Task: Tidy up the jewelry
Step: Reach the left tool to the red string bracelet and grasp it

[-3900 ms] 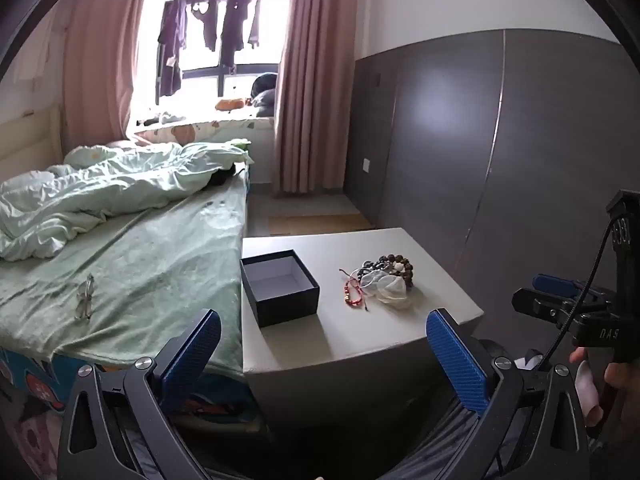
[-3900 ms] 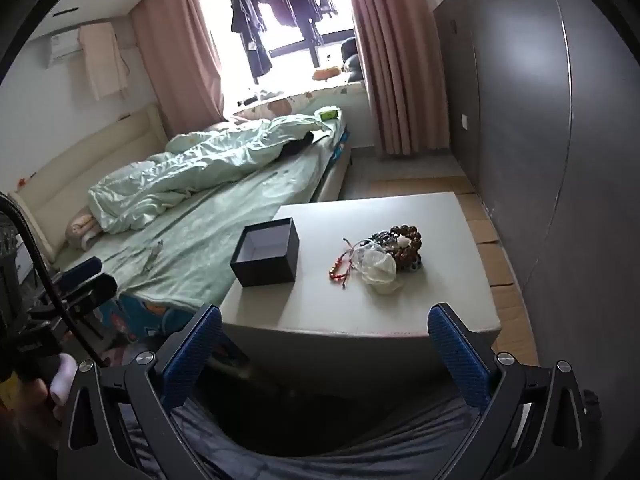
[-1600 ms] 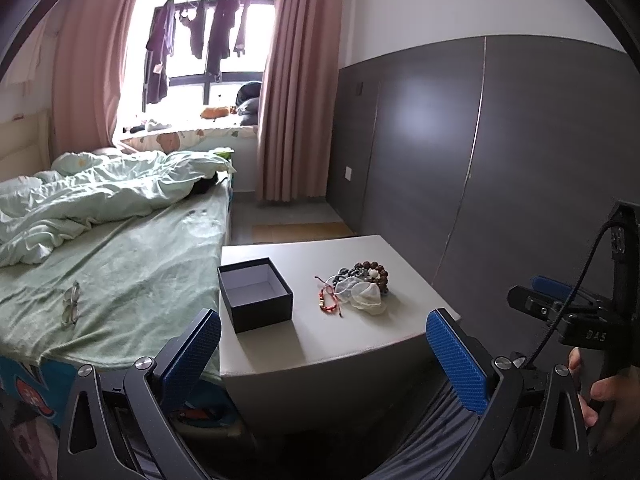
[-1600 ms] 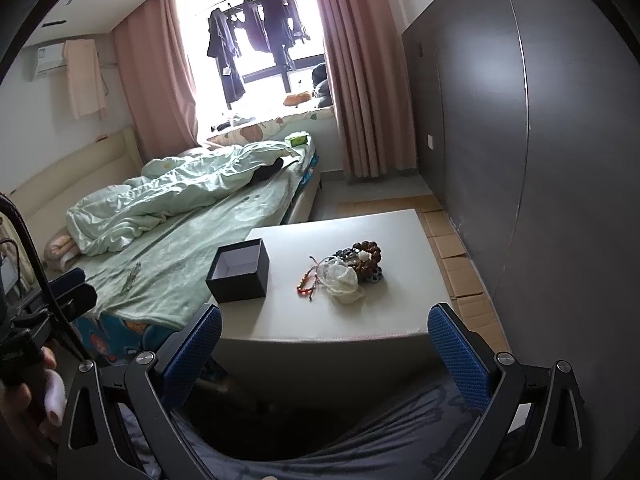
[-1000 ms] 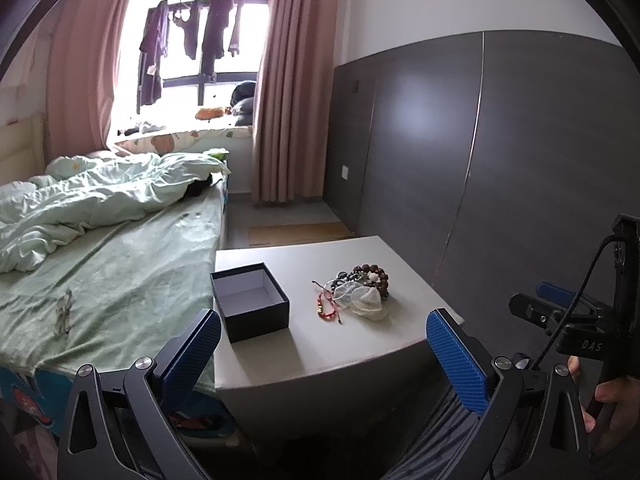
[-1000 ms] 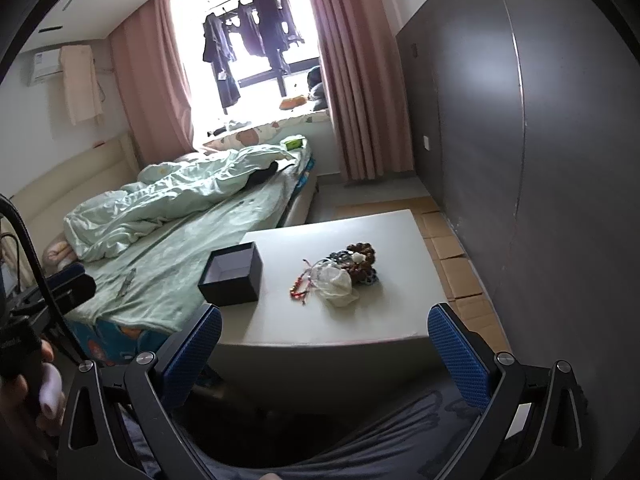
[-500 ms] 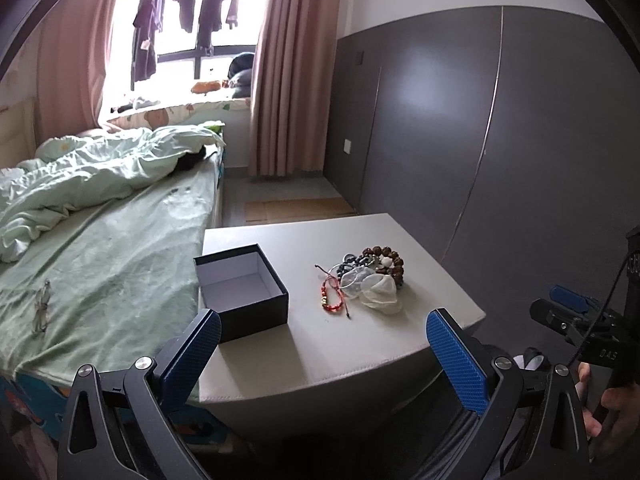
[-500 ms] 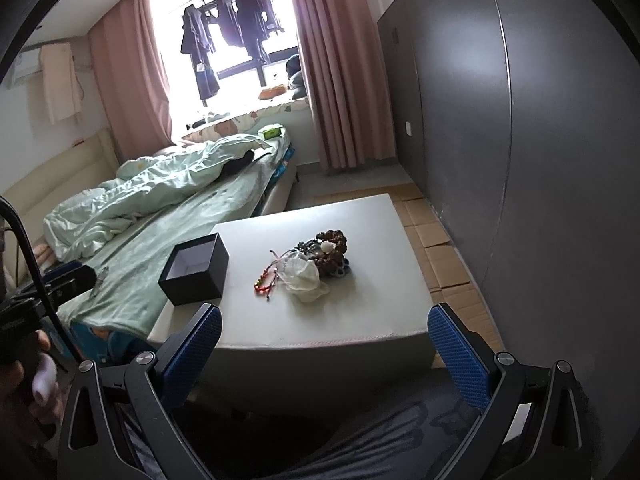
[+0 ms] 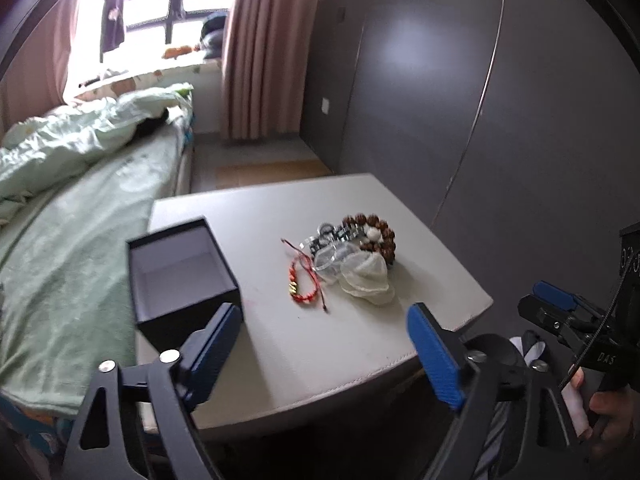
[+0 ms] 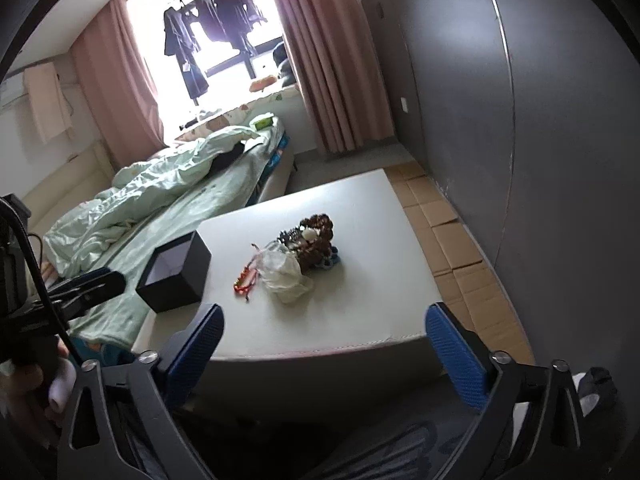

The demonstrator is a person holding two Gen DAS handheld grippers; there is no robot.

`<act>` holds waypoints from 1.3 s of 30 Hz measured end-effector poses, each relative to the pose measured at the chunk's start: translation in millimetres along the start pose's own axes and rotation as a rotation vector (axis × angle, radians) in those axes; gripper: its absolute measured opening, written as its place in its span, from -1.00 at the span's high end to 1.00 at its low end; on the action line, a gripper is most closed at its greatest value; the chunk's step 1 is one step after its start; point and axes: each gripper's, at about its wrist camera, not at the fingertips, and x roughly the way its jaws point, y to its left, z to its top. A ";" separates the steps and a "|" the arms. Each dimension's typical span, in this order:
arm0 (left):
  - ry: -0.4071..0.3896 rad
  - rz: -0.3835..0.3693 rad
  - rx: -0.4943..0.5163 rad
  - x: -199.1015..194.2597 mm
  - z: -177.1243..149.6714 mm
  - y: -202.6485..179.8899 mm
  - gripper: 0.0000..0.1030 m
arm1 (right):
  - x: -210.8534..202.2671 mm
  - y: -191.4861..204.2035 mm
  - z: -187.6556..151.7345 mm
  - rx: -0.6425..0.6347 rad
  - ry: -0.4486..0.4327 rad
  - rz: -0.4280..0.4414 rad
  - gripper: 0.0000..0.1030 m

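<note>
Tangled pile, cropped tools, blurred room

The heaped jewelry [image 9: 352,240] overlaps so its separate pieces cannot be counted; a crumpled translucent white pouch [image 9: 366,276] covers part of it. The black open-topped square box [image 10: 176,276] hides its floor from the right wrist view. Window clothes [image 10: 216,20] blur against glare.

"DAS" on right hand-held gripper [image 9: 560,312]

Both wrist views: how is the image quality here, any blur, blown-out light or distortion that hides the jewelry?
Left wrist view: slight motion blur, box edges soft, red bracelet still readable; window overexposed; wall panel lines bow from the fisheye. Right wrist view: window blown out, dark corners; the jewelry pile is small, single pieces hard to separate.
</note>
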 end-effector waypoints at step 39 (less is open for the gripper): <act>0.288 0.000 -0.002 152.3 23.9 9.7 0.97 | 116.6 -14.2 1.6 0.086 0.264 0.100 -0.14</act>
